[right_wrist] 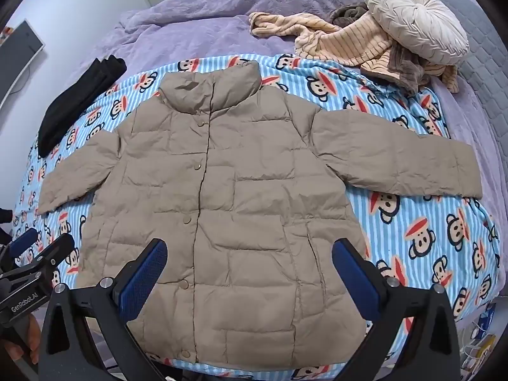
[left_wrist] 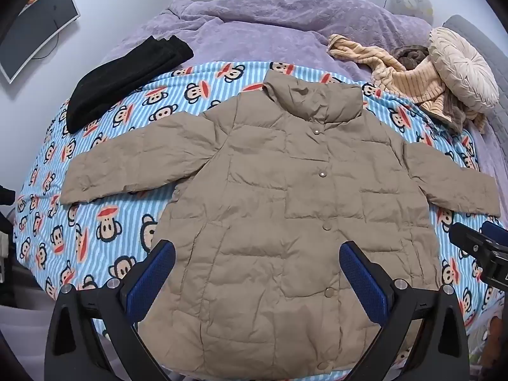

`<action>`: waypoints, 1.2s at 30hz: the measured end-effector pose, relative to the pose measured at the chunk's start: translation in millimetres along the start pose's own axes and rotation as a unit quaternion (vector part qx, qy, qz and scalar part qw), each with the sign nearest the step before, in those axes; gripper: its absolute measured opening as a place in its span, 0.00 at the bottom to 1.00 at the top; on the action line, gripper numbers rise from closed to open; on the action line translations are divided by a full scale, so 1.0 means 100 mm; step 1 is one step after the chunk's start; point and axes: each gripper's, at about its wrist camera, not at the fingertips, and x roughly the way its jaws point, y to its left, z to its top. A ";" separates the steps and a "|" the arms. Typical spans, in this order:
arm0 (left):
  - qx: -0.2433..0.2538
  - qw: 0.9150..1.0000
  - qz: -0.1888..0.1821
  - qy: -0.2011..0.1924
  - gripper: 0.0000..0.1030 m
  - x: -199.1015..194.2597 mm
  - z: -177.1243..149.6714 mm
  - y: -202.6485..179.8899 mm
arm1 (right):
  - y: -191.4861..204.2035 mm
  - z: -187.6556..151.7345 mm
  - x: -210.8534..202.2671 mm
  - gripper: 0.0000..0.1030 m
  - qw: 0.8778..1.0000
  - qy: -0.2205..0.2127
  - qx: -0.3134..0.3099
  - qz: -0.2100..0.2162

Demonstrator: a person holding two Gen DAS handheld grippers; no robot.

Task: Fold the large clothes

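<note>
Here, a tan puffer jacket (left_wrist: 285,206) lies flat, front up, snaps shut, both sleeves spread out, on a blue striped monkey-print blanket (left_wrist: 95,222) over the bed. Collar points to the far side; hem is nearest both cameras.

Around it: a folded black garment (left_wrist: 127,76) on the blanket's far left corner, apart from the left sleeve. Beyond the blanket, a rumpled purple duvet (left_wrist: 270,22). Far right, a heap of beige striped clothes (right_wrist: 343,41) with a round cream pleated cushion (right_wrist: 416,19) on top. Nothing lies on the jacket itself.

Left gripper (left_wrist: 257,270) hangs over the hem, blue pads spread wide, grasping nothing. Right gripper (right_wrist: 249,270) likewise, splayed and empty above the hem's right half.

Writing: "GenRobot.AI" reads on the left tool's body, seen only in the right wrist view, with fingers of a hand (right_wrist: 22,343) below it. The left wrist view alone shows a grey monitor (left_wrist: 38,28) on the wall side clearly.
</note>
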 end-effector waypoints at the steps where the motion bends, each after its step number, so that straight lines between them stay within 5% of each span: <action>1: 0.000 1.000 0.000 0.002 1.00 0.01 0.00 0.00 | 0.00 0.00 0.00 1.00 1.000 0.001 0.002 0.000; 36: 0.007 1.000 -0.017 0.004 1.00 0.01 -0.01 -0.06 | -0.01 0.00 0.01 1.00 1.000 -0.003 0.004 -0.006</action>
